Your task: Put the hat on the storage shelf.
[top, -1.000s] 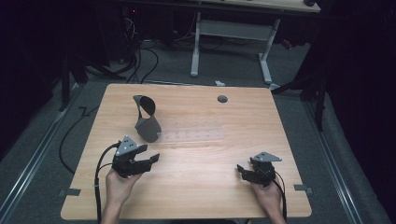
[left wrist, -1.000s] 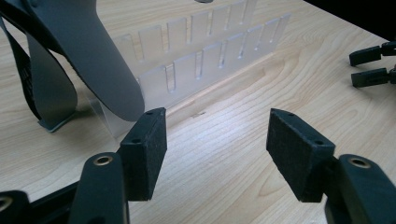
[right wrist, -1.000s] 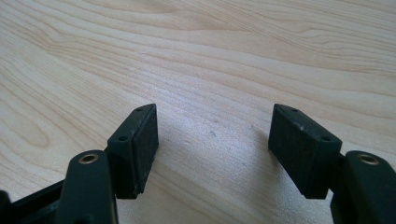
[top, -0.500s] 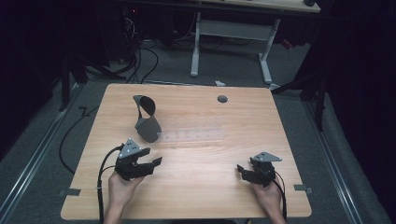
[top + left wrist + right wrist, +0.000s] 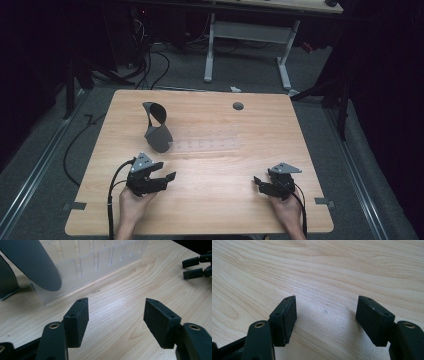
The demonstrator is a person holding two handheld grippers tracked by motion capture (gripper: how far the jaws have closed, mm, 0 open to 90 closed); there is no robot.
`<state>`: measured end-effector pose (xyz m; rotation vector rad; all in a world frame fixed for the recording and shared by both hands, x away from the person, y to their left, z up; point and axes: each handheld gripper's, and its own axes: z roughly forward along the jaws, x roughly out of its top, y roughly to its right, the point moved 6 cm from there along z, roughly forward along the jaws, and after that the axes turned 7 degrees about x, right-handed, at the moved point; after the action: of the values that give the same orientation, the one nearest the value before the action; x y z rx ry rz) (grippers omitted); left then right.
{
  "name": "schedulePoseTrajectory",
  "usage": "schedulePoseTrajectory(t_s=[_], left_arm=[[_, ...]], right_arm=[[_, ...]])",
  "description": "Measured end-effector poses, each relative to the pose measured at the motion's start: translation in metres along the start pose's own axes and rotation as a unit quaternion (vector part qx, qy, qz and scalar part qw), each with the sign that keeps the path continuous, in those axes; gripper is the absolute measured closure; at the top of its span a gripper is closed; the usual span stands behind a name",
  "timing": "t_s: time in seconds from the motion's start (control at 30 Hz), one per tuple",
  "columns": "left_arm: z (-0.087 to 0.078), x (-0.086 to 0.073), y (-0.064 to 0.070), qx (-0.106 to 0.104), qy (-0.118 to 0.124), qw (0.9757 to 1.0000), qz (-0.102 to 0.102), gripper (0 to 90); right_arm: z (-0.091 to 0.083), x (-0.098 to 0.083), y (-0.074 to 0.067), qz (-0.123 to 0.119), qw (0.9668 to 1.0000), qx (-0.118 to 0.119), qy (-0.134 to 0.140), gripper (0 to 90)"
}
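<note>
A dark grey curved sheet object [image 5: 157, 127] stands upright on the wooden table [image 5: 215, 210], left of centre. A clear acrylic slotted rack [image 5: 205, 145] lies just right of it. My left gripper [image 5: 169, 180] is held near the front left, open, with nothing between its pads. In the left gripper view the left gripper [image 5: 116, 315] faces the rack [image 5: 100, 260] and the grey object [image 5: 37, 265], a short way off. My right gripper [image 5: 257, 184] rests open at the front right. The right gripper [image 5: 326, 312] has bare wood between its jaws.
A round grommet hole [image 5: 238, 106] sits near the table's far edge. Black cables [image 5: 112, 200] trail from the left gripper off the near edge. Beyond the table are a white desk frame [image 5: 250, 35] and dark floor. The right gripper [image 5: 197, 266] appears far right in the left gripper view.
My left gripper has drifted a little toward the near edge and slightly right. The right gripper, the grey object and the rack have stayed put.
</note>
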<state>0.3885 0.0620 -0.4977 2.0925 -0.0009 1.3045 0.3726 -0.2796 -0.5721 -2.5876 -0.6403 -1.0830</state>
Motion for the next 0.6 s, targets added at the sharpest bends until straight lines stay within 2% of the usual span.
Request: schedulePoseTrajectory(t_s=[0.37,0.6], left_arm=[[0.008,-0.016,-0.003,0.005,-0.008,0.9999,-0.006,37.1],[0.020,-0.033,-0.006,0.023,-0.012,0.9996,0.009,37.1]], right_arm=[[0.000,0.000,0.000,0.000,1.0000,0.000,0.000,33.4],[0.000,0.000,0.000,0.000,1.0000,0.000,0.000,33.5]])
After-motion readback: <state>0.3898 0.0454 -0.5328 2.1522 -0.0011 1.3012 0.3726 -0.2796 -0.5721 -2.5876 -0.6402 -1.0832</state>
